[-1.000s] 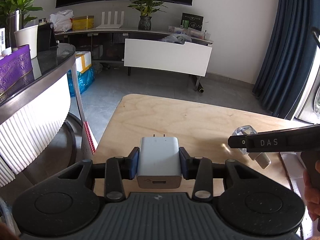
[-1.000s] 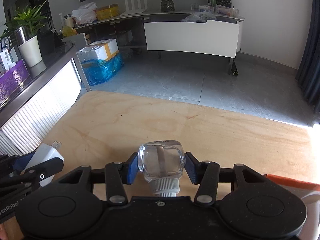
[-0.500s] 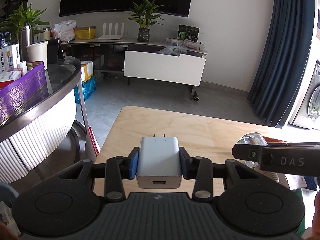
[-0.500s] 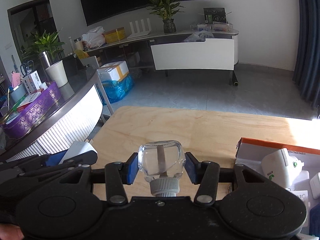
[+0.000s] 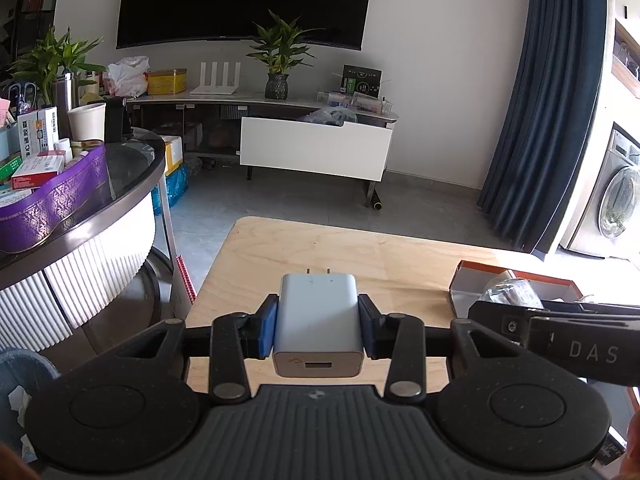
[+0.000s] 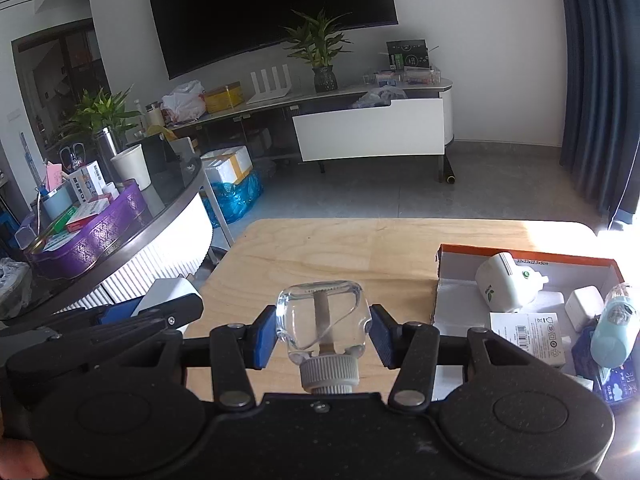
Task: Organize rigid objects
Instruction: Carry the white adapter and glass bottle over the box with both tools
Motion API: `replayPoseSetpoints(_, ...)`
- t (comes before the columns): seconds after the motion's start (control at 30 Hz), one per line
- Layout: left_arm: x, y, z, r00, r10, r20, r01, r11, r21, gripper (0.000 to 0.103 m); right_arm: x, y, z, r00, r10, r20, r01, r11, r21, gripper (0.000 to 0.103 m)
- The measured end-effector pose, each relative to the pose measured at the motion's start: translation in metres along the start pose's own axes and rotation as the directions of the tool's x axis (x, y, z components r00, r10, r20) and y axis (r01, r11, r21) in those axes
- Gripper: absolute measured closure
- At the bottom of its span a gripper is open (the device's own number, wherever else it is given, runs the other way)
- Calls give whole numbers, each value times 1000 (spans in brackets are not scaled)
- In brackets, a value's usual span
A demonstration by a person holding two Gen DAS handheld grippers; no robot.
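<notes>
My left gripper point(image 5: 318, 330) is shut on a white USB charger point(image 5: 318, 320), prongs pointing away, held above the wooden table point(image 5: 328, 256). My right gripper point(image 6: 322, 334) is shut on a small clear bottle point(image 6: 322, 326) with a grey screw cap toward me. An orange-rimmed cardboard box point(image 6: 520, 260) sits at the table's right side; it holds a white plug-in device point(image 6: 506, 286), a small white cube point(image 6: 584, 306), a pale blue bottle point(image 6: 612, 332) and flat packets. In the left wrist view the right gripper point(image 5: 560, 332) crosses in front of the box point(image 5: 472, 280).
A round glass-topped counter point(image 6: 132, 232) with a purple tin point(image 6: 92, 240), boxes and a paper cup stands to the left of the table. Grey floor, a TV stand point(image 5: 316, 152) and a dark curtain point(image 5: 552, 120) lie beyond. A washing machine point(image 5: 616, 200) is at the right.
Both grippers have risen and pulled back with their objects still held. The view has widened, and the orange box with its contents has come into sight at the right.
</notes>
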State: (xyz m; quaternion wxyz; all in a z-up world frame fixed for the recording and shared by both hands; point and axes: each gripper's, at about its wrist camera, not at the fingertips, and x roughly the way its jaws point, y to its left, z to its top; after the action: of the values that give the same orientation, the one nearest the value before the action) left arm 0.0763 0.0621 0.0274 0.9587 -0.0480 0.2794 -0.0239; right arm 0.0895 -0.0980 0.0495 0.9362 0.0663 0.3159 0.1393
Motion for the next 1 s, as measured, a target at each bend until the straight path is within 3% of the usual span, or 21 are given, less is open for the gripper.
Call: replayPoseSetpoints(1.0,-57,-48,-31,994,-104,19,103,992,67,62,-104,-37,-51,993,-73,92,66,995,80,43)
